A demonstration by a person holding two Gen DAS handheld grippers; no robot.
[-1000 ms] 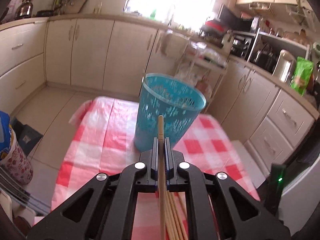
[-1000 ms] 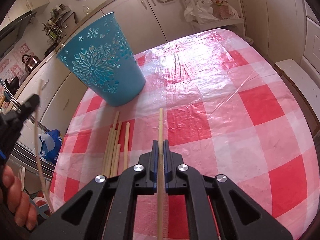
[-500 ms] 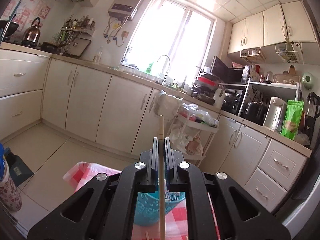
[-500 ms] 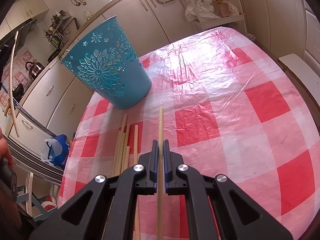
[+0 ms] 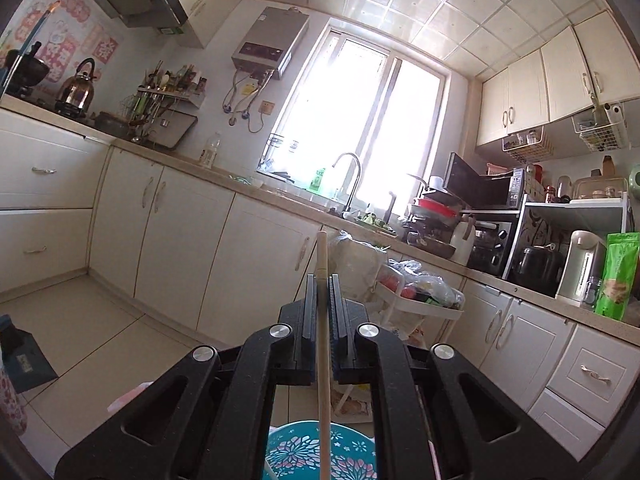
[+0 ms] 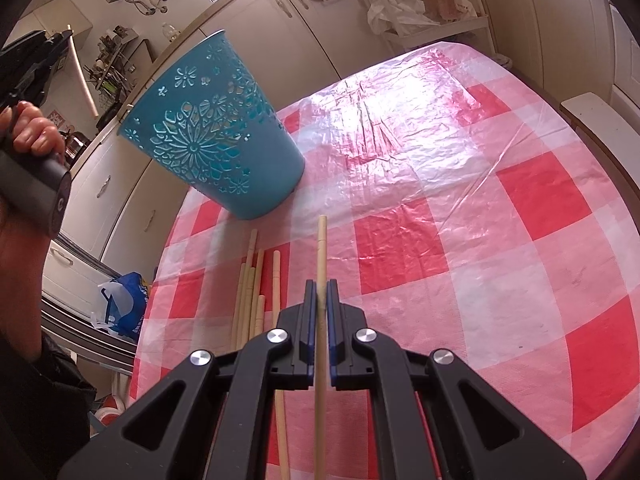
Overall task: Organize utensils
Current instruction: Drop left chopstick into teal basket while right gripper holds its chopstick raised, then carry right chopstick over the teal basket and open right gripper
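Observation:
My left gripper (image 5: 322,280) is shut on a wooden chopstick (image 5: 323,344) and points up at the kitchen wall, held above the blue cut-out basket (image 5: 320,454), whose rim shows below it. In the right wrist view the left gripper (image 6: 60,40) is raised at the far left, its chopstick (image 6: 82,76) tilted over the basket (image 6: 212,136). My right gripper (image 6: 318,285) is shut on another chopstick (image 6: 320,320) above the checked tablecloth (image 6: 440,220). Several loose chopsticks (image 6: 252,296) lie on the cloth left of it.
The basket stands at the table's far left edge. Kitchen cabinets (image 5: 172,240), a counter with a sink (image 5: 352,208) and a white trolley with bags (image 5: 416,292) stand beyond the table. A blue bag (image 6: 124,304) lies on the floor at the left.
My left gripper has risen and tilted upward with its chopstick, so the basket dropped to the bottom of its view. My right gripper has shifted slightly nearer the basket, still holding its chopstick.

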